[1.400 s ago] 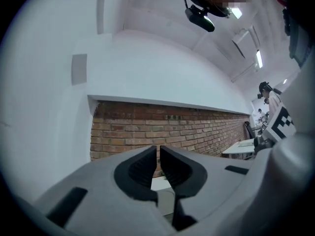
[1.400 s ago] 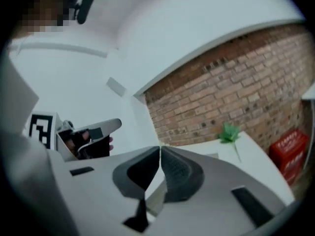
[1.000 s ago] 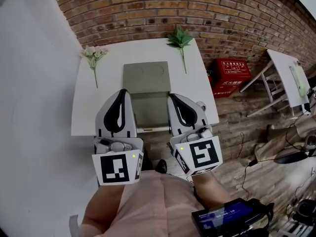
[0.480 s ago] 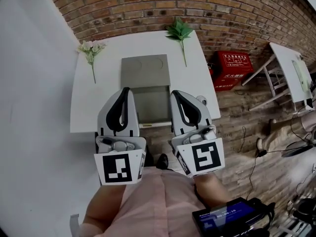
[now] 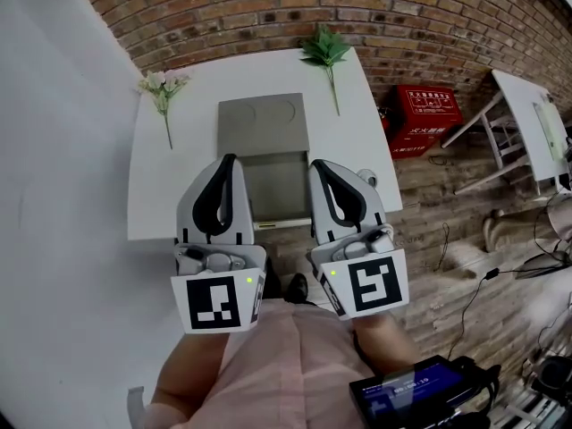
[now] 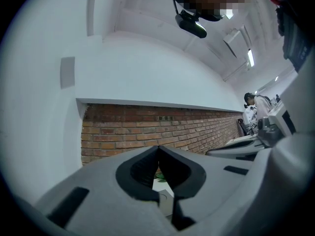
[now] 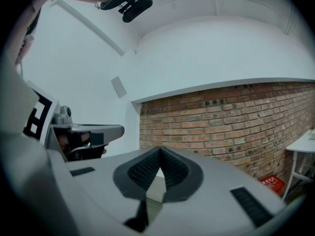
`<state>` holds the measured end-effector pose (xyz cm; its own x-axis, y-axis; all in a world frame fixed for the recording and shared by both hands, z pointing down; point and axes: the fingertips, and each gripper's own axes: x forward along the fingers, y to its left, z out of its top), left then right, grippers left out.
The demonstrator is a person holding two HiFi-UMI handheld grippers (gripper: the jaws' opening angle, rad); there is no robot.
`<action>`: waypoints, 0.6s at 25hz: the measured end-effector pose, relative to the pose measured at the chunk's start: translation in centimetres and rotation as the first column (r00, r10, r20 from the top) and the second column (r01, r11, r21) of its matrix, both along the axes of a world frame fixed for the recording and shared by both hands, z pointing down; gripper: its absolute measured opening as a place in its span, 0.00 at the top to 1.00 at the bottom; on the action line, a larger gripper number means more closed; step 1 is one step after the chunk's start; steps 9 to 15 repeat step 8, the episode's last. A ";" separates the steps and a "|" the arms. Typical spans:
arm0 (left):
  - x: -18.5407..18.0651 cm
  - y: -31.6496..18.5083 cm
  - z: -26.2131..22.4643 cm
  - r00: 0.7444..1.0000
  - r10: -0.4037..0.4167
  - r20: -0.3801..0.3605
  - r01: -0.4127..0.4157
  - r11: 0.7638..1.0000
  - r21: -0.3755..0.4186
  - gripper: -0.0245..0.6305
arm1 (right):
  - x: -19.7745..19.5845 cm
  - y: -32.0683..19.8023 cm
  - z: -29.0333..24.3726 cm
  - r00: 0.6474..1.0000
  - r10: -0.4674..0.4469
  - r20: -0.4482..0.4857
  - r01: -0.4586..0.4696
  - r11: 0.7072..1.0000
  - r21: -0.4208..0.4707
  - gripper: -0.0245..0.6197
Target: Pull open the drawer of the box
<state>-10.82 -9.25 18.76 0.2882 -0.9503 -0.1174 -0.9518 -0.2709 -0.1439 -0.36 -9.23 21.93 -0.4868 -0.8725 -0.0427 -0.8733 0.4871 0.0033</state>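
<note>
A grey box (image 5: 264,123) stands mid-table in the head view. Its drawer (image 5: 277,190) is pulled out toward me, and its pale front lies at the table's near edge. My left gripper (image 5: 229,159) and right gripper (image 5: 315,164) are held up side by side over that edge, one on each side of the drawer. Both are shut and hold nothing. In the left gripper view the jaws (image 6: 158,147) meet at a point, with a sliver of the box (image 6: 166,200) below them. The right gripper (image 7: 160,149) is likewise shut and empty.
On the white table (image 5: 170,186) a white flower sprig (image 5: 161,88) lies at the back left and a green leafy sprig (image 5: 326,52) at the back right. A brick wall runs behind. On the floor to the right are a red crate (image 5: 427,114) and another white table (image 5: 527,123).
The table and box have shifted slightly up in the head view. Both grippers stay shut and in nearly the same place.
</note>
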 end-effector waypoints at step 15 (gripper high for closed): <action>0.5 -0.5 0.9 1.000 0.009 0.000 -0.009 1.000 -0.013 0.95 | 0.5 -0.5 0.6 1.000 0.004 -0.006 -0.004 1.000 0.004 0.96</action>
